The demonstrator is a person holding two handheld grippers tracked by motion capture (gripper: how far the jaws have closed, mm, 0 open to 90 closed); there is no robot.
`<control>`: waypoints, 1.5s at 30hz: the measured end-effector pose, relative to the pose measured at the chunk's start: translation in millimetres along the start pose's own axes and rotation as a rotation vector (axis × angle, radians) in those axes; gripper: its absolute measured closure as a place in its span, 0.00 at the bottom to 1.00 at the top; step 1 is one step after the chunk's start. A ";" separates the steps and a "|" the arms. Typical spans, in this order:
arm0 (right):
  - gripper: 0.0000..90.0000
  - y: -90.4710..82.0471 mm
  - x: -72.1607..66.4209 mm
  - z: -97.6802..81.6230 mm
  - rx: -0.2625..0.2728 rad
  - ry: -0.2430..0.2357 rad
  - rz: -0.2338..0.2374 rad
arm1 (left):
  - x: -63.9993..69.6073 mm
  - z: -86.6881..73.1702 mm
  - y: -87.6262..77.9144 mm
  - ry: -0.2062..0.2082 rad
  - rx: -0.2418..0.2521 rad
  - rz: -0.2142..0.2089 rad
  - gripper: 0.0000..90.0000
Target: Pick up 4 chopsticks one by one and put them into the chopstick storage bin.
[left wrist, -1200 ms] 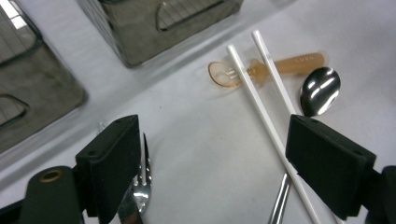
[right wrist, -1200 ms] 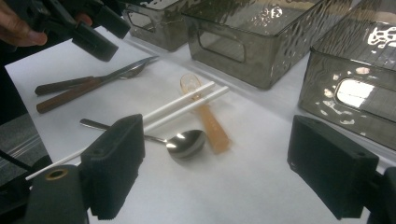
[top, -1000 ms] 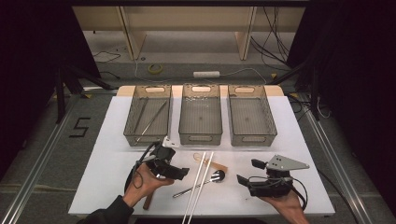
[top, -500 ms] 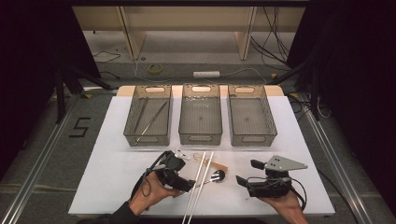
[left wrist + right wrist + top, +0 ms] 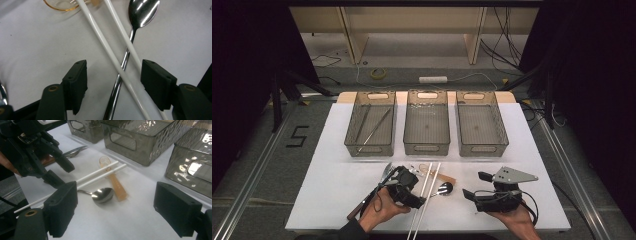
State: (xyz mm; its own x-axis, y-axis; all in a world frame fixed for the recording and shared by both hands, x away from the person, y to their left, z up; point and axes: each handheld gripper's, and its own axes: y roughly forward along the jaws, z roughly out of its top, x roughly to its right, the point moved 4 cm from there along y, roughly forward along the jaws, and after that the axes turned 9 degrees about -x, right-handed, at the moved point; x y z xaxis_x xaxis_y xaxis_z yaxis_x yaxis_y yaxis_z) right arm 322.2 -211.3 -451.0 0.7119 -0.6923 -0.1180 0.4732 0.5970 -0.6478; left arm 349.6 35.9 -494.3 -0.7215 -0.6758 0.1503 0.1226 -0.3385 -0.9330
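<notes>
Overhead light is falling on the white table [image 5: 332, 200] in the high view, leaving it bright while the room at both sides is sinking into near black. The picture is looking soft and slightly grainy. In the left gripper view the metal spoon [image 5: 143, 12] is throwing back hard glare, and the near black fingers [image 5: 76, 82] are blurring slightly. In the right gripper view highlights are rippling across the clear bins [image 5: 147, 142], the close fingers [image 5: 62, 207] are going out of focus, and soft shadows are lying beneath the white chopsticks [image 5: 100, 173].
</notes>
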 end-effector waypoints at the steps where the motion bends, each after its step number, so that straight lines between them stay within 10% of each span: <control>1: 0.22 0.3 0.1 0.0 0.000 0.001 0.000 | -0.2 0.5 1.2 0.009 -0.004 0.004 0.47; 45: 0.23 3.8 -3.0 0.5 -0.026 -0.031 0.002 | -5.8 7.7 11.9 0.021 -0.034 0.046 0.84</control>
State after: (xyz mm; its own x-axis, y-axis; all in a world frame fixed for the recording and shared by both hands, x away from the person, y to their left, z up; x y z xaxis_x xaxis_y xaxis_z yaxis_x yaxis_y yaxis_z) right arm 322.2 -206.8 -452.8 0.7288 -0.6780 -0.0959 0.4585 0.5872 -0.6671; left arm 360.5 30.8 -503.7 -0.7301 -0.6759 0.1006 0.1332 -0.2851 -0.9492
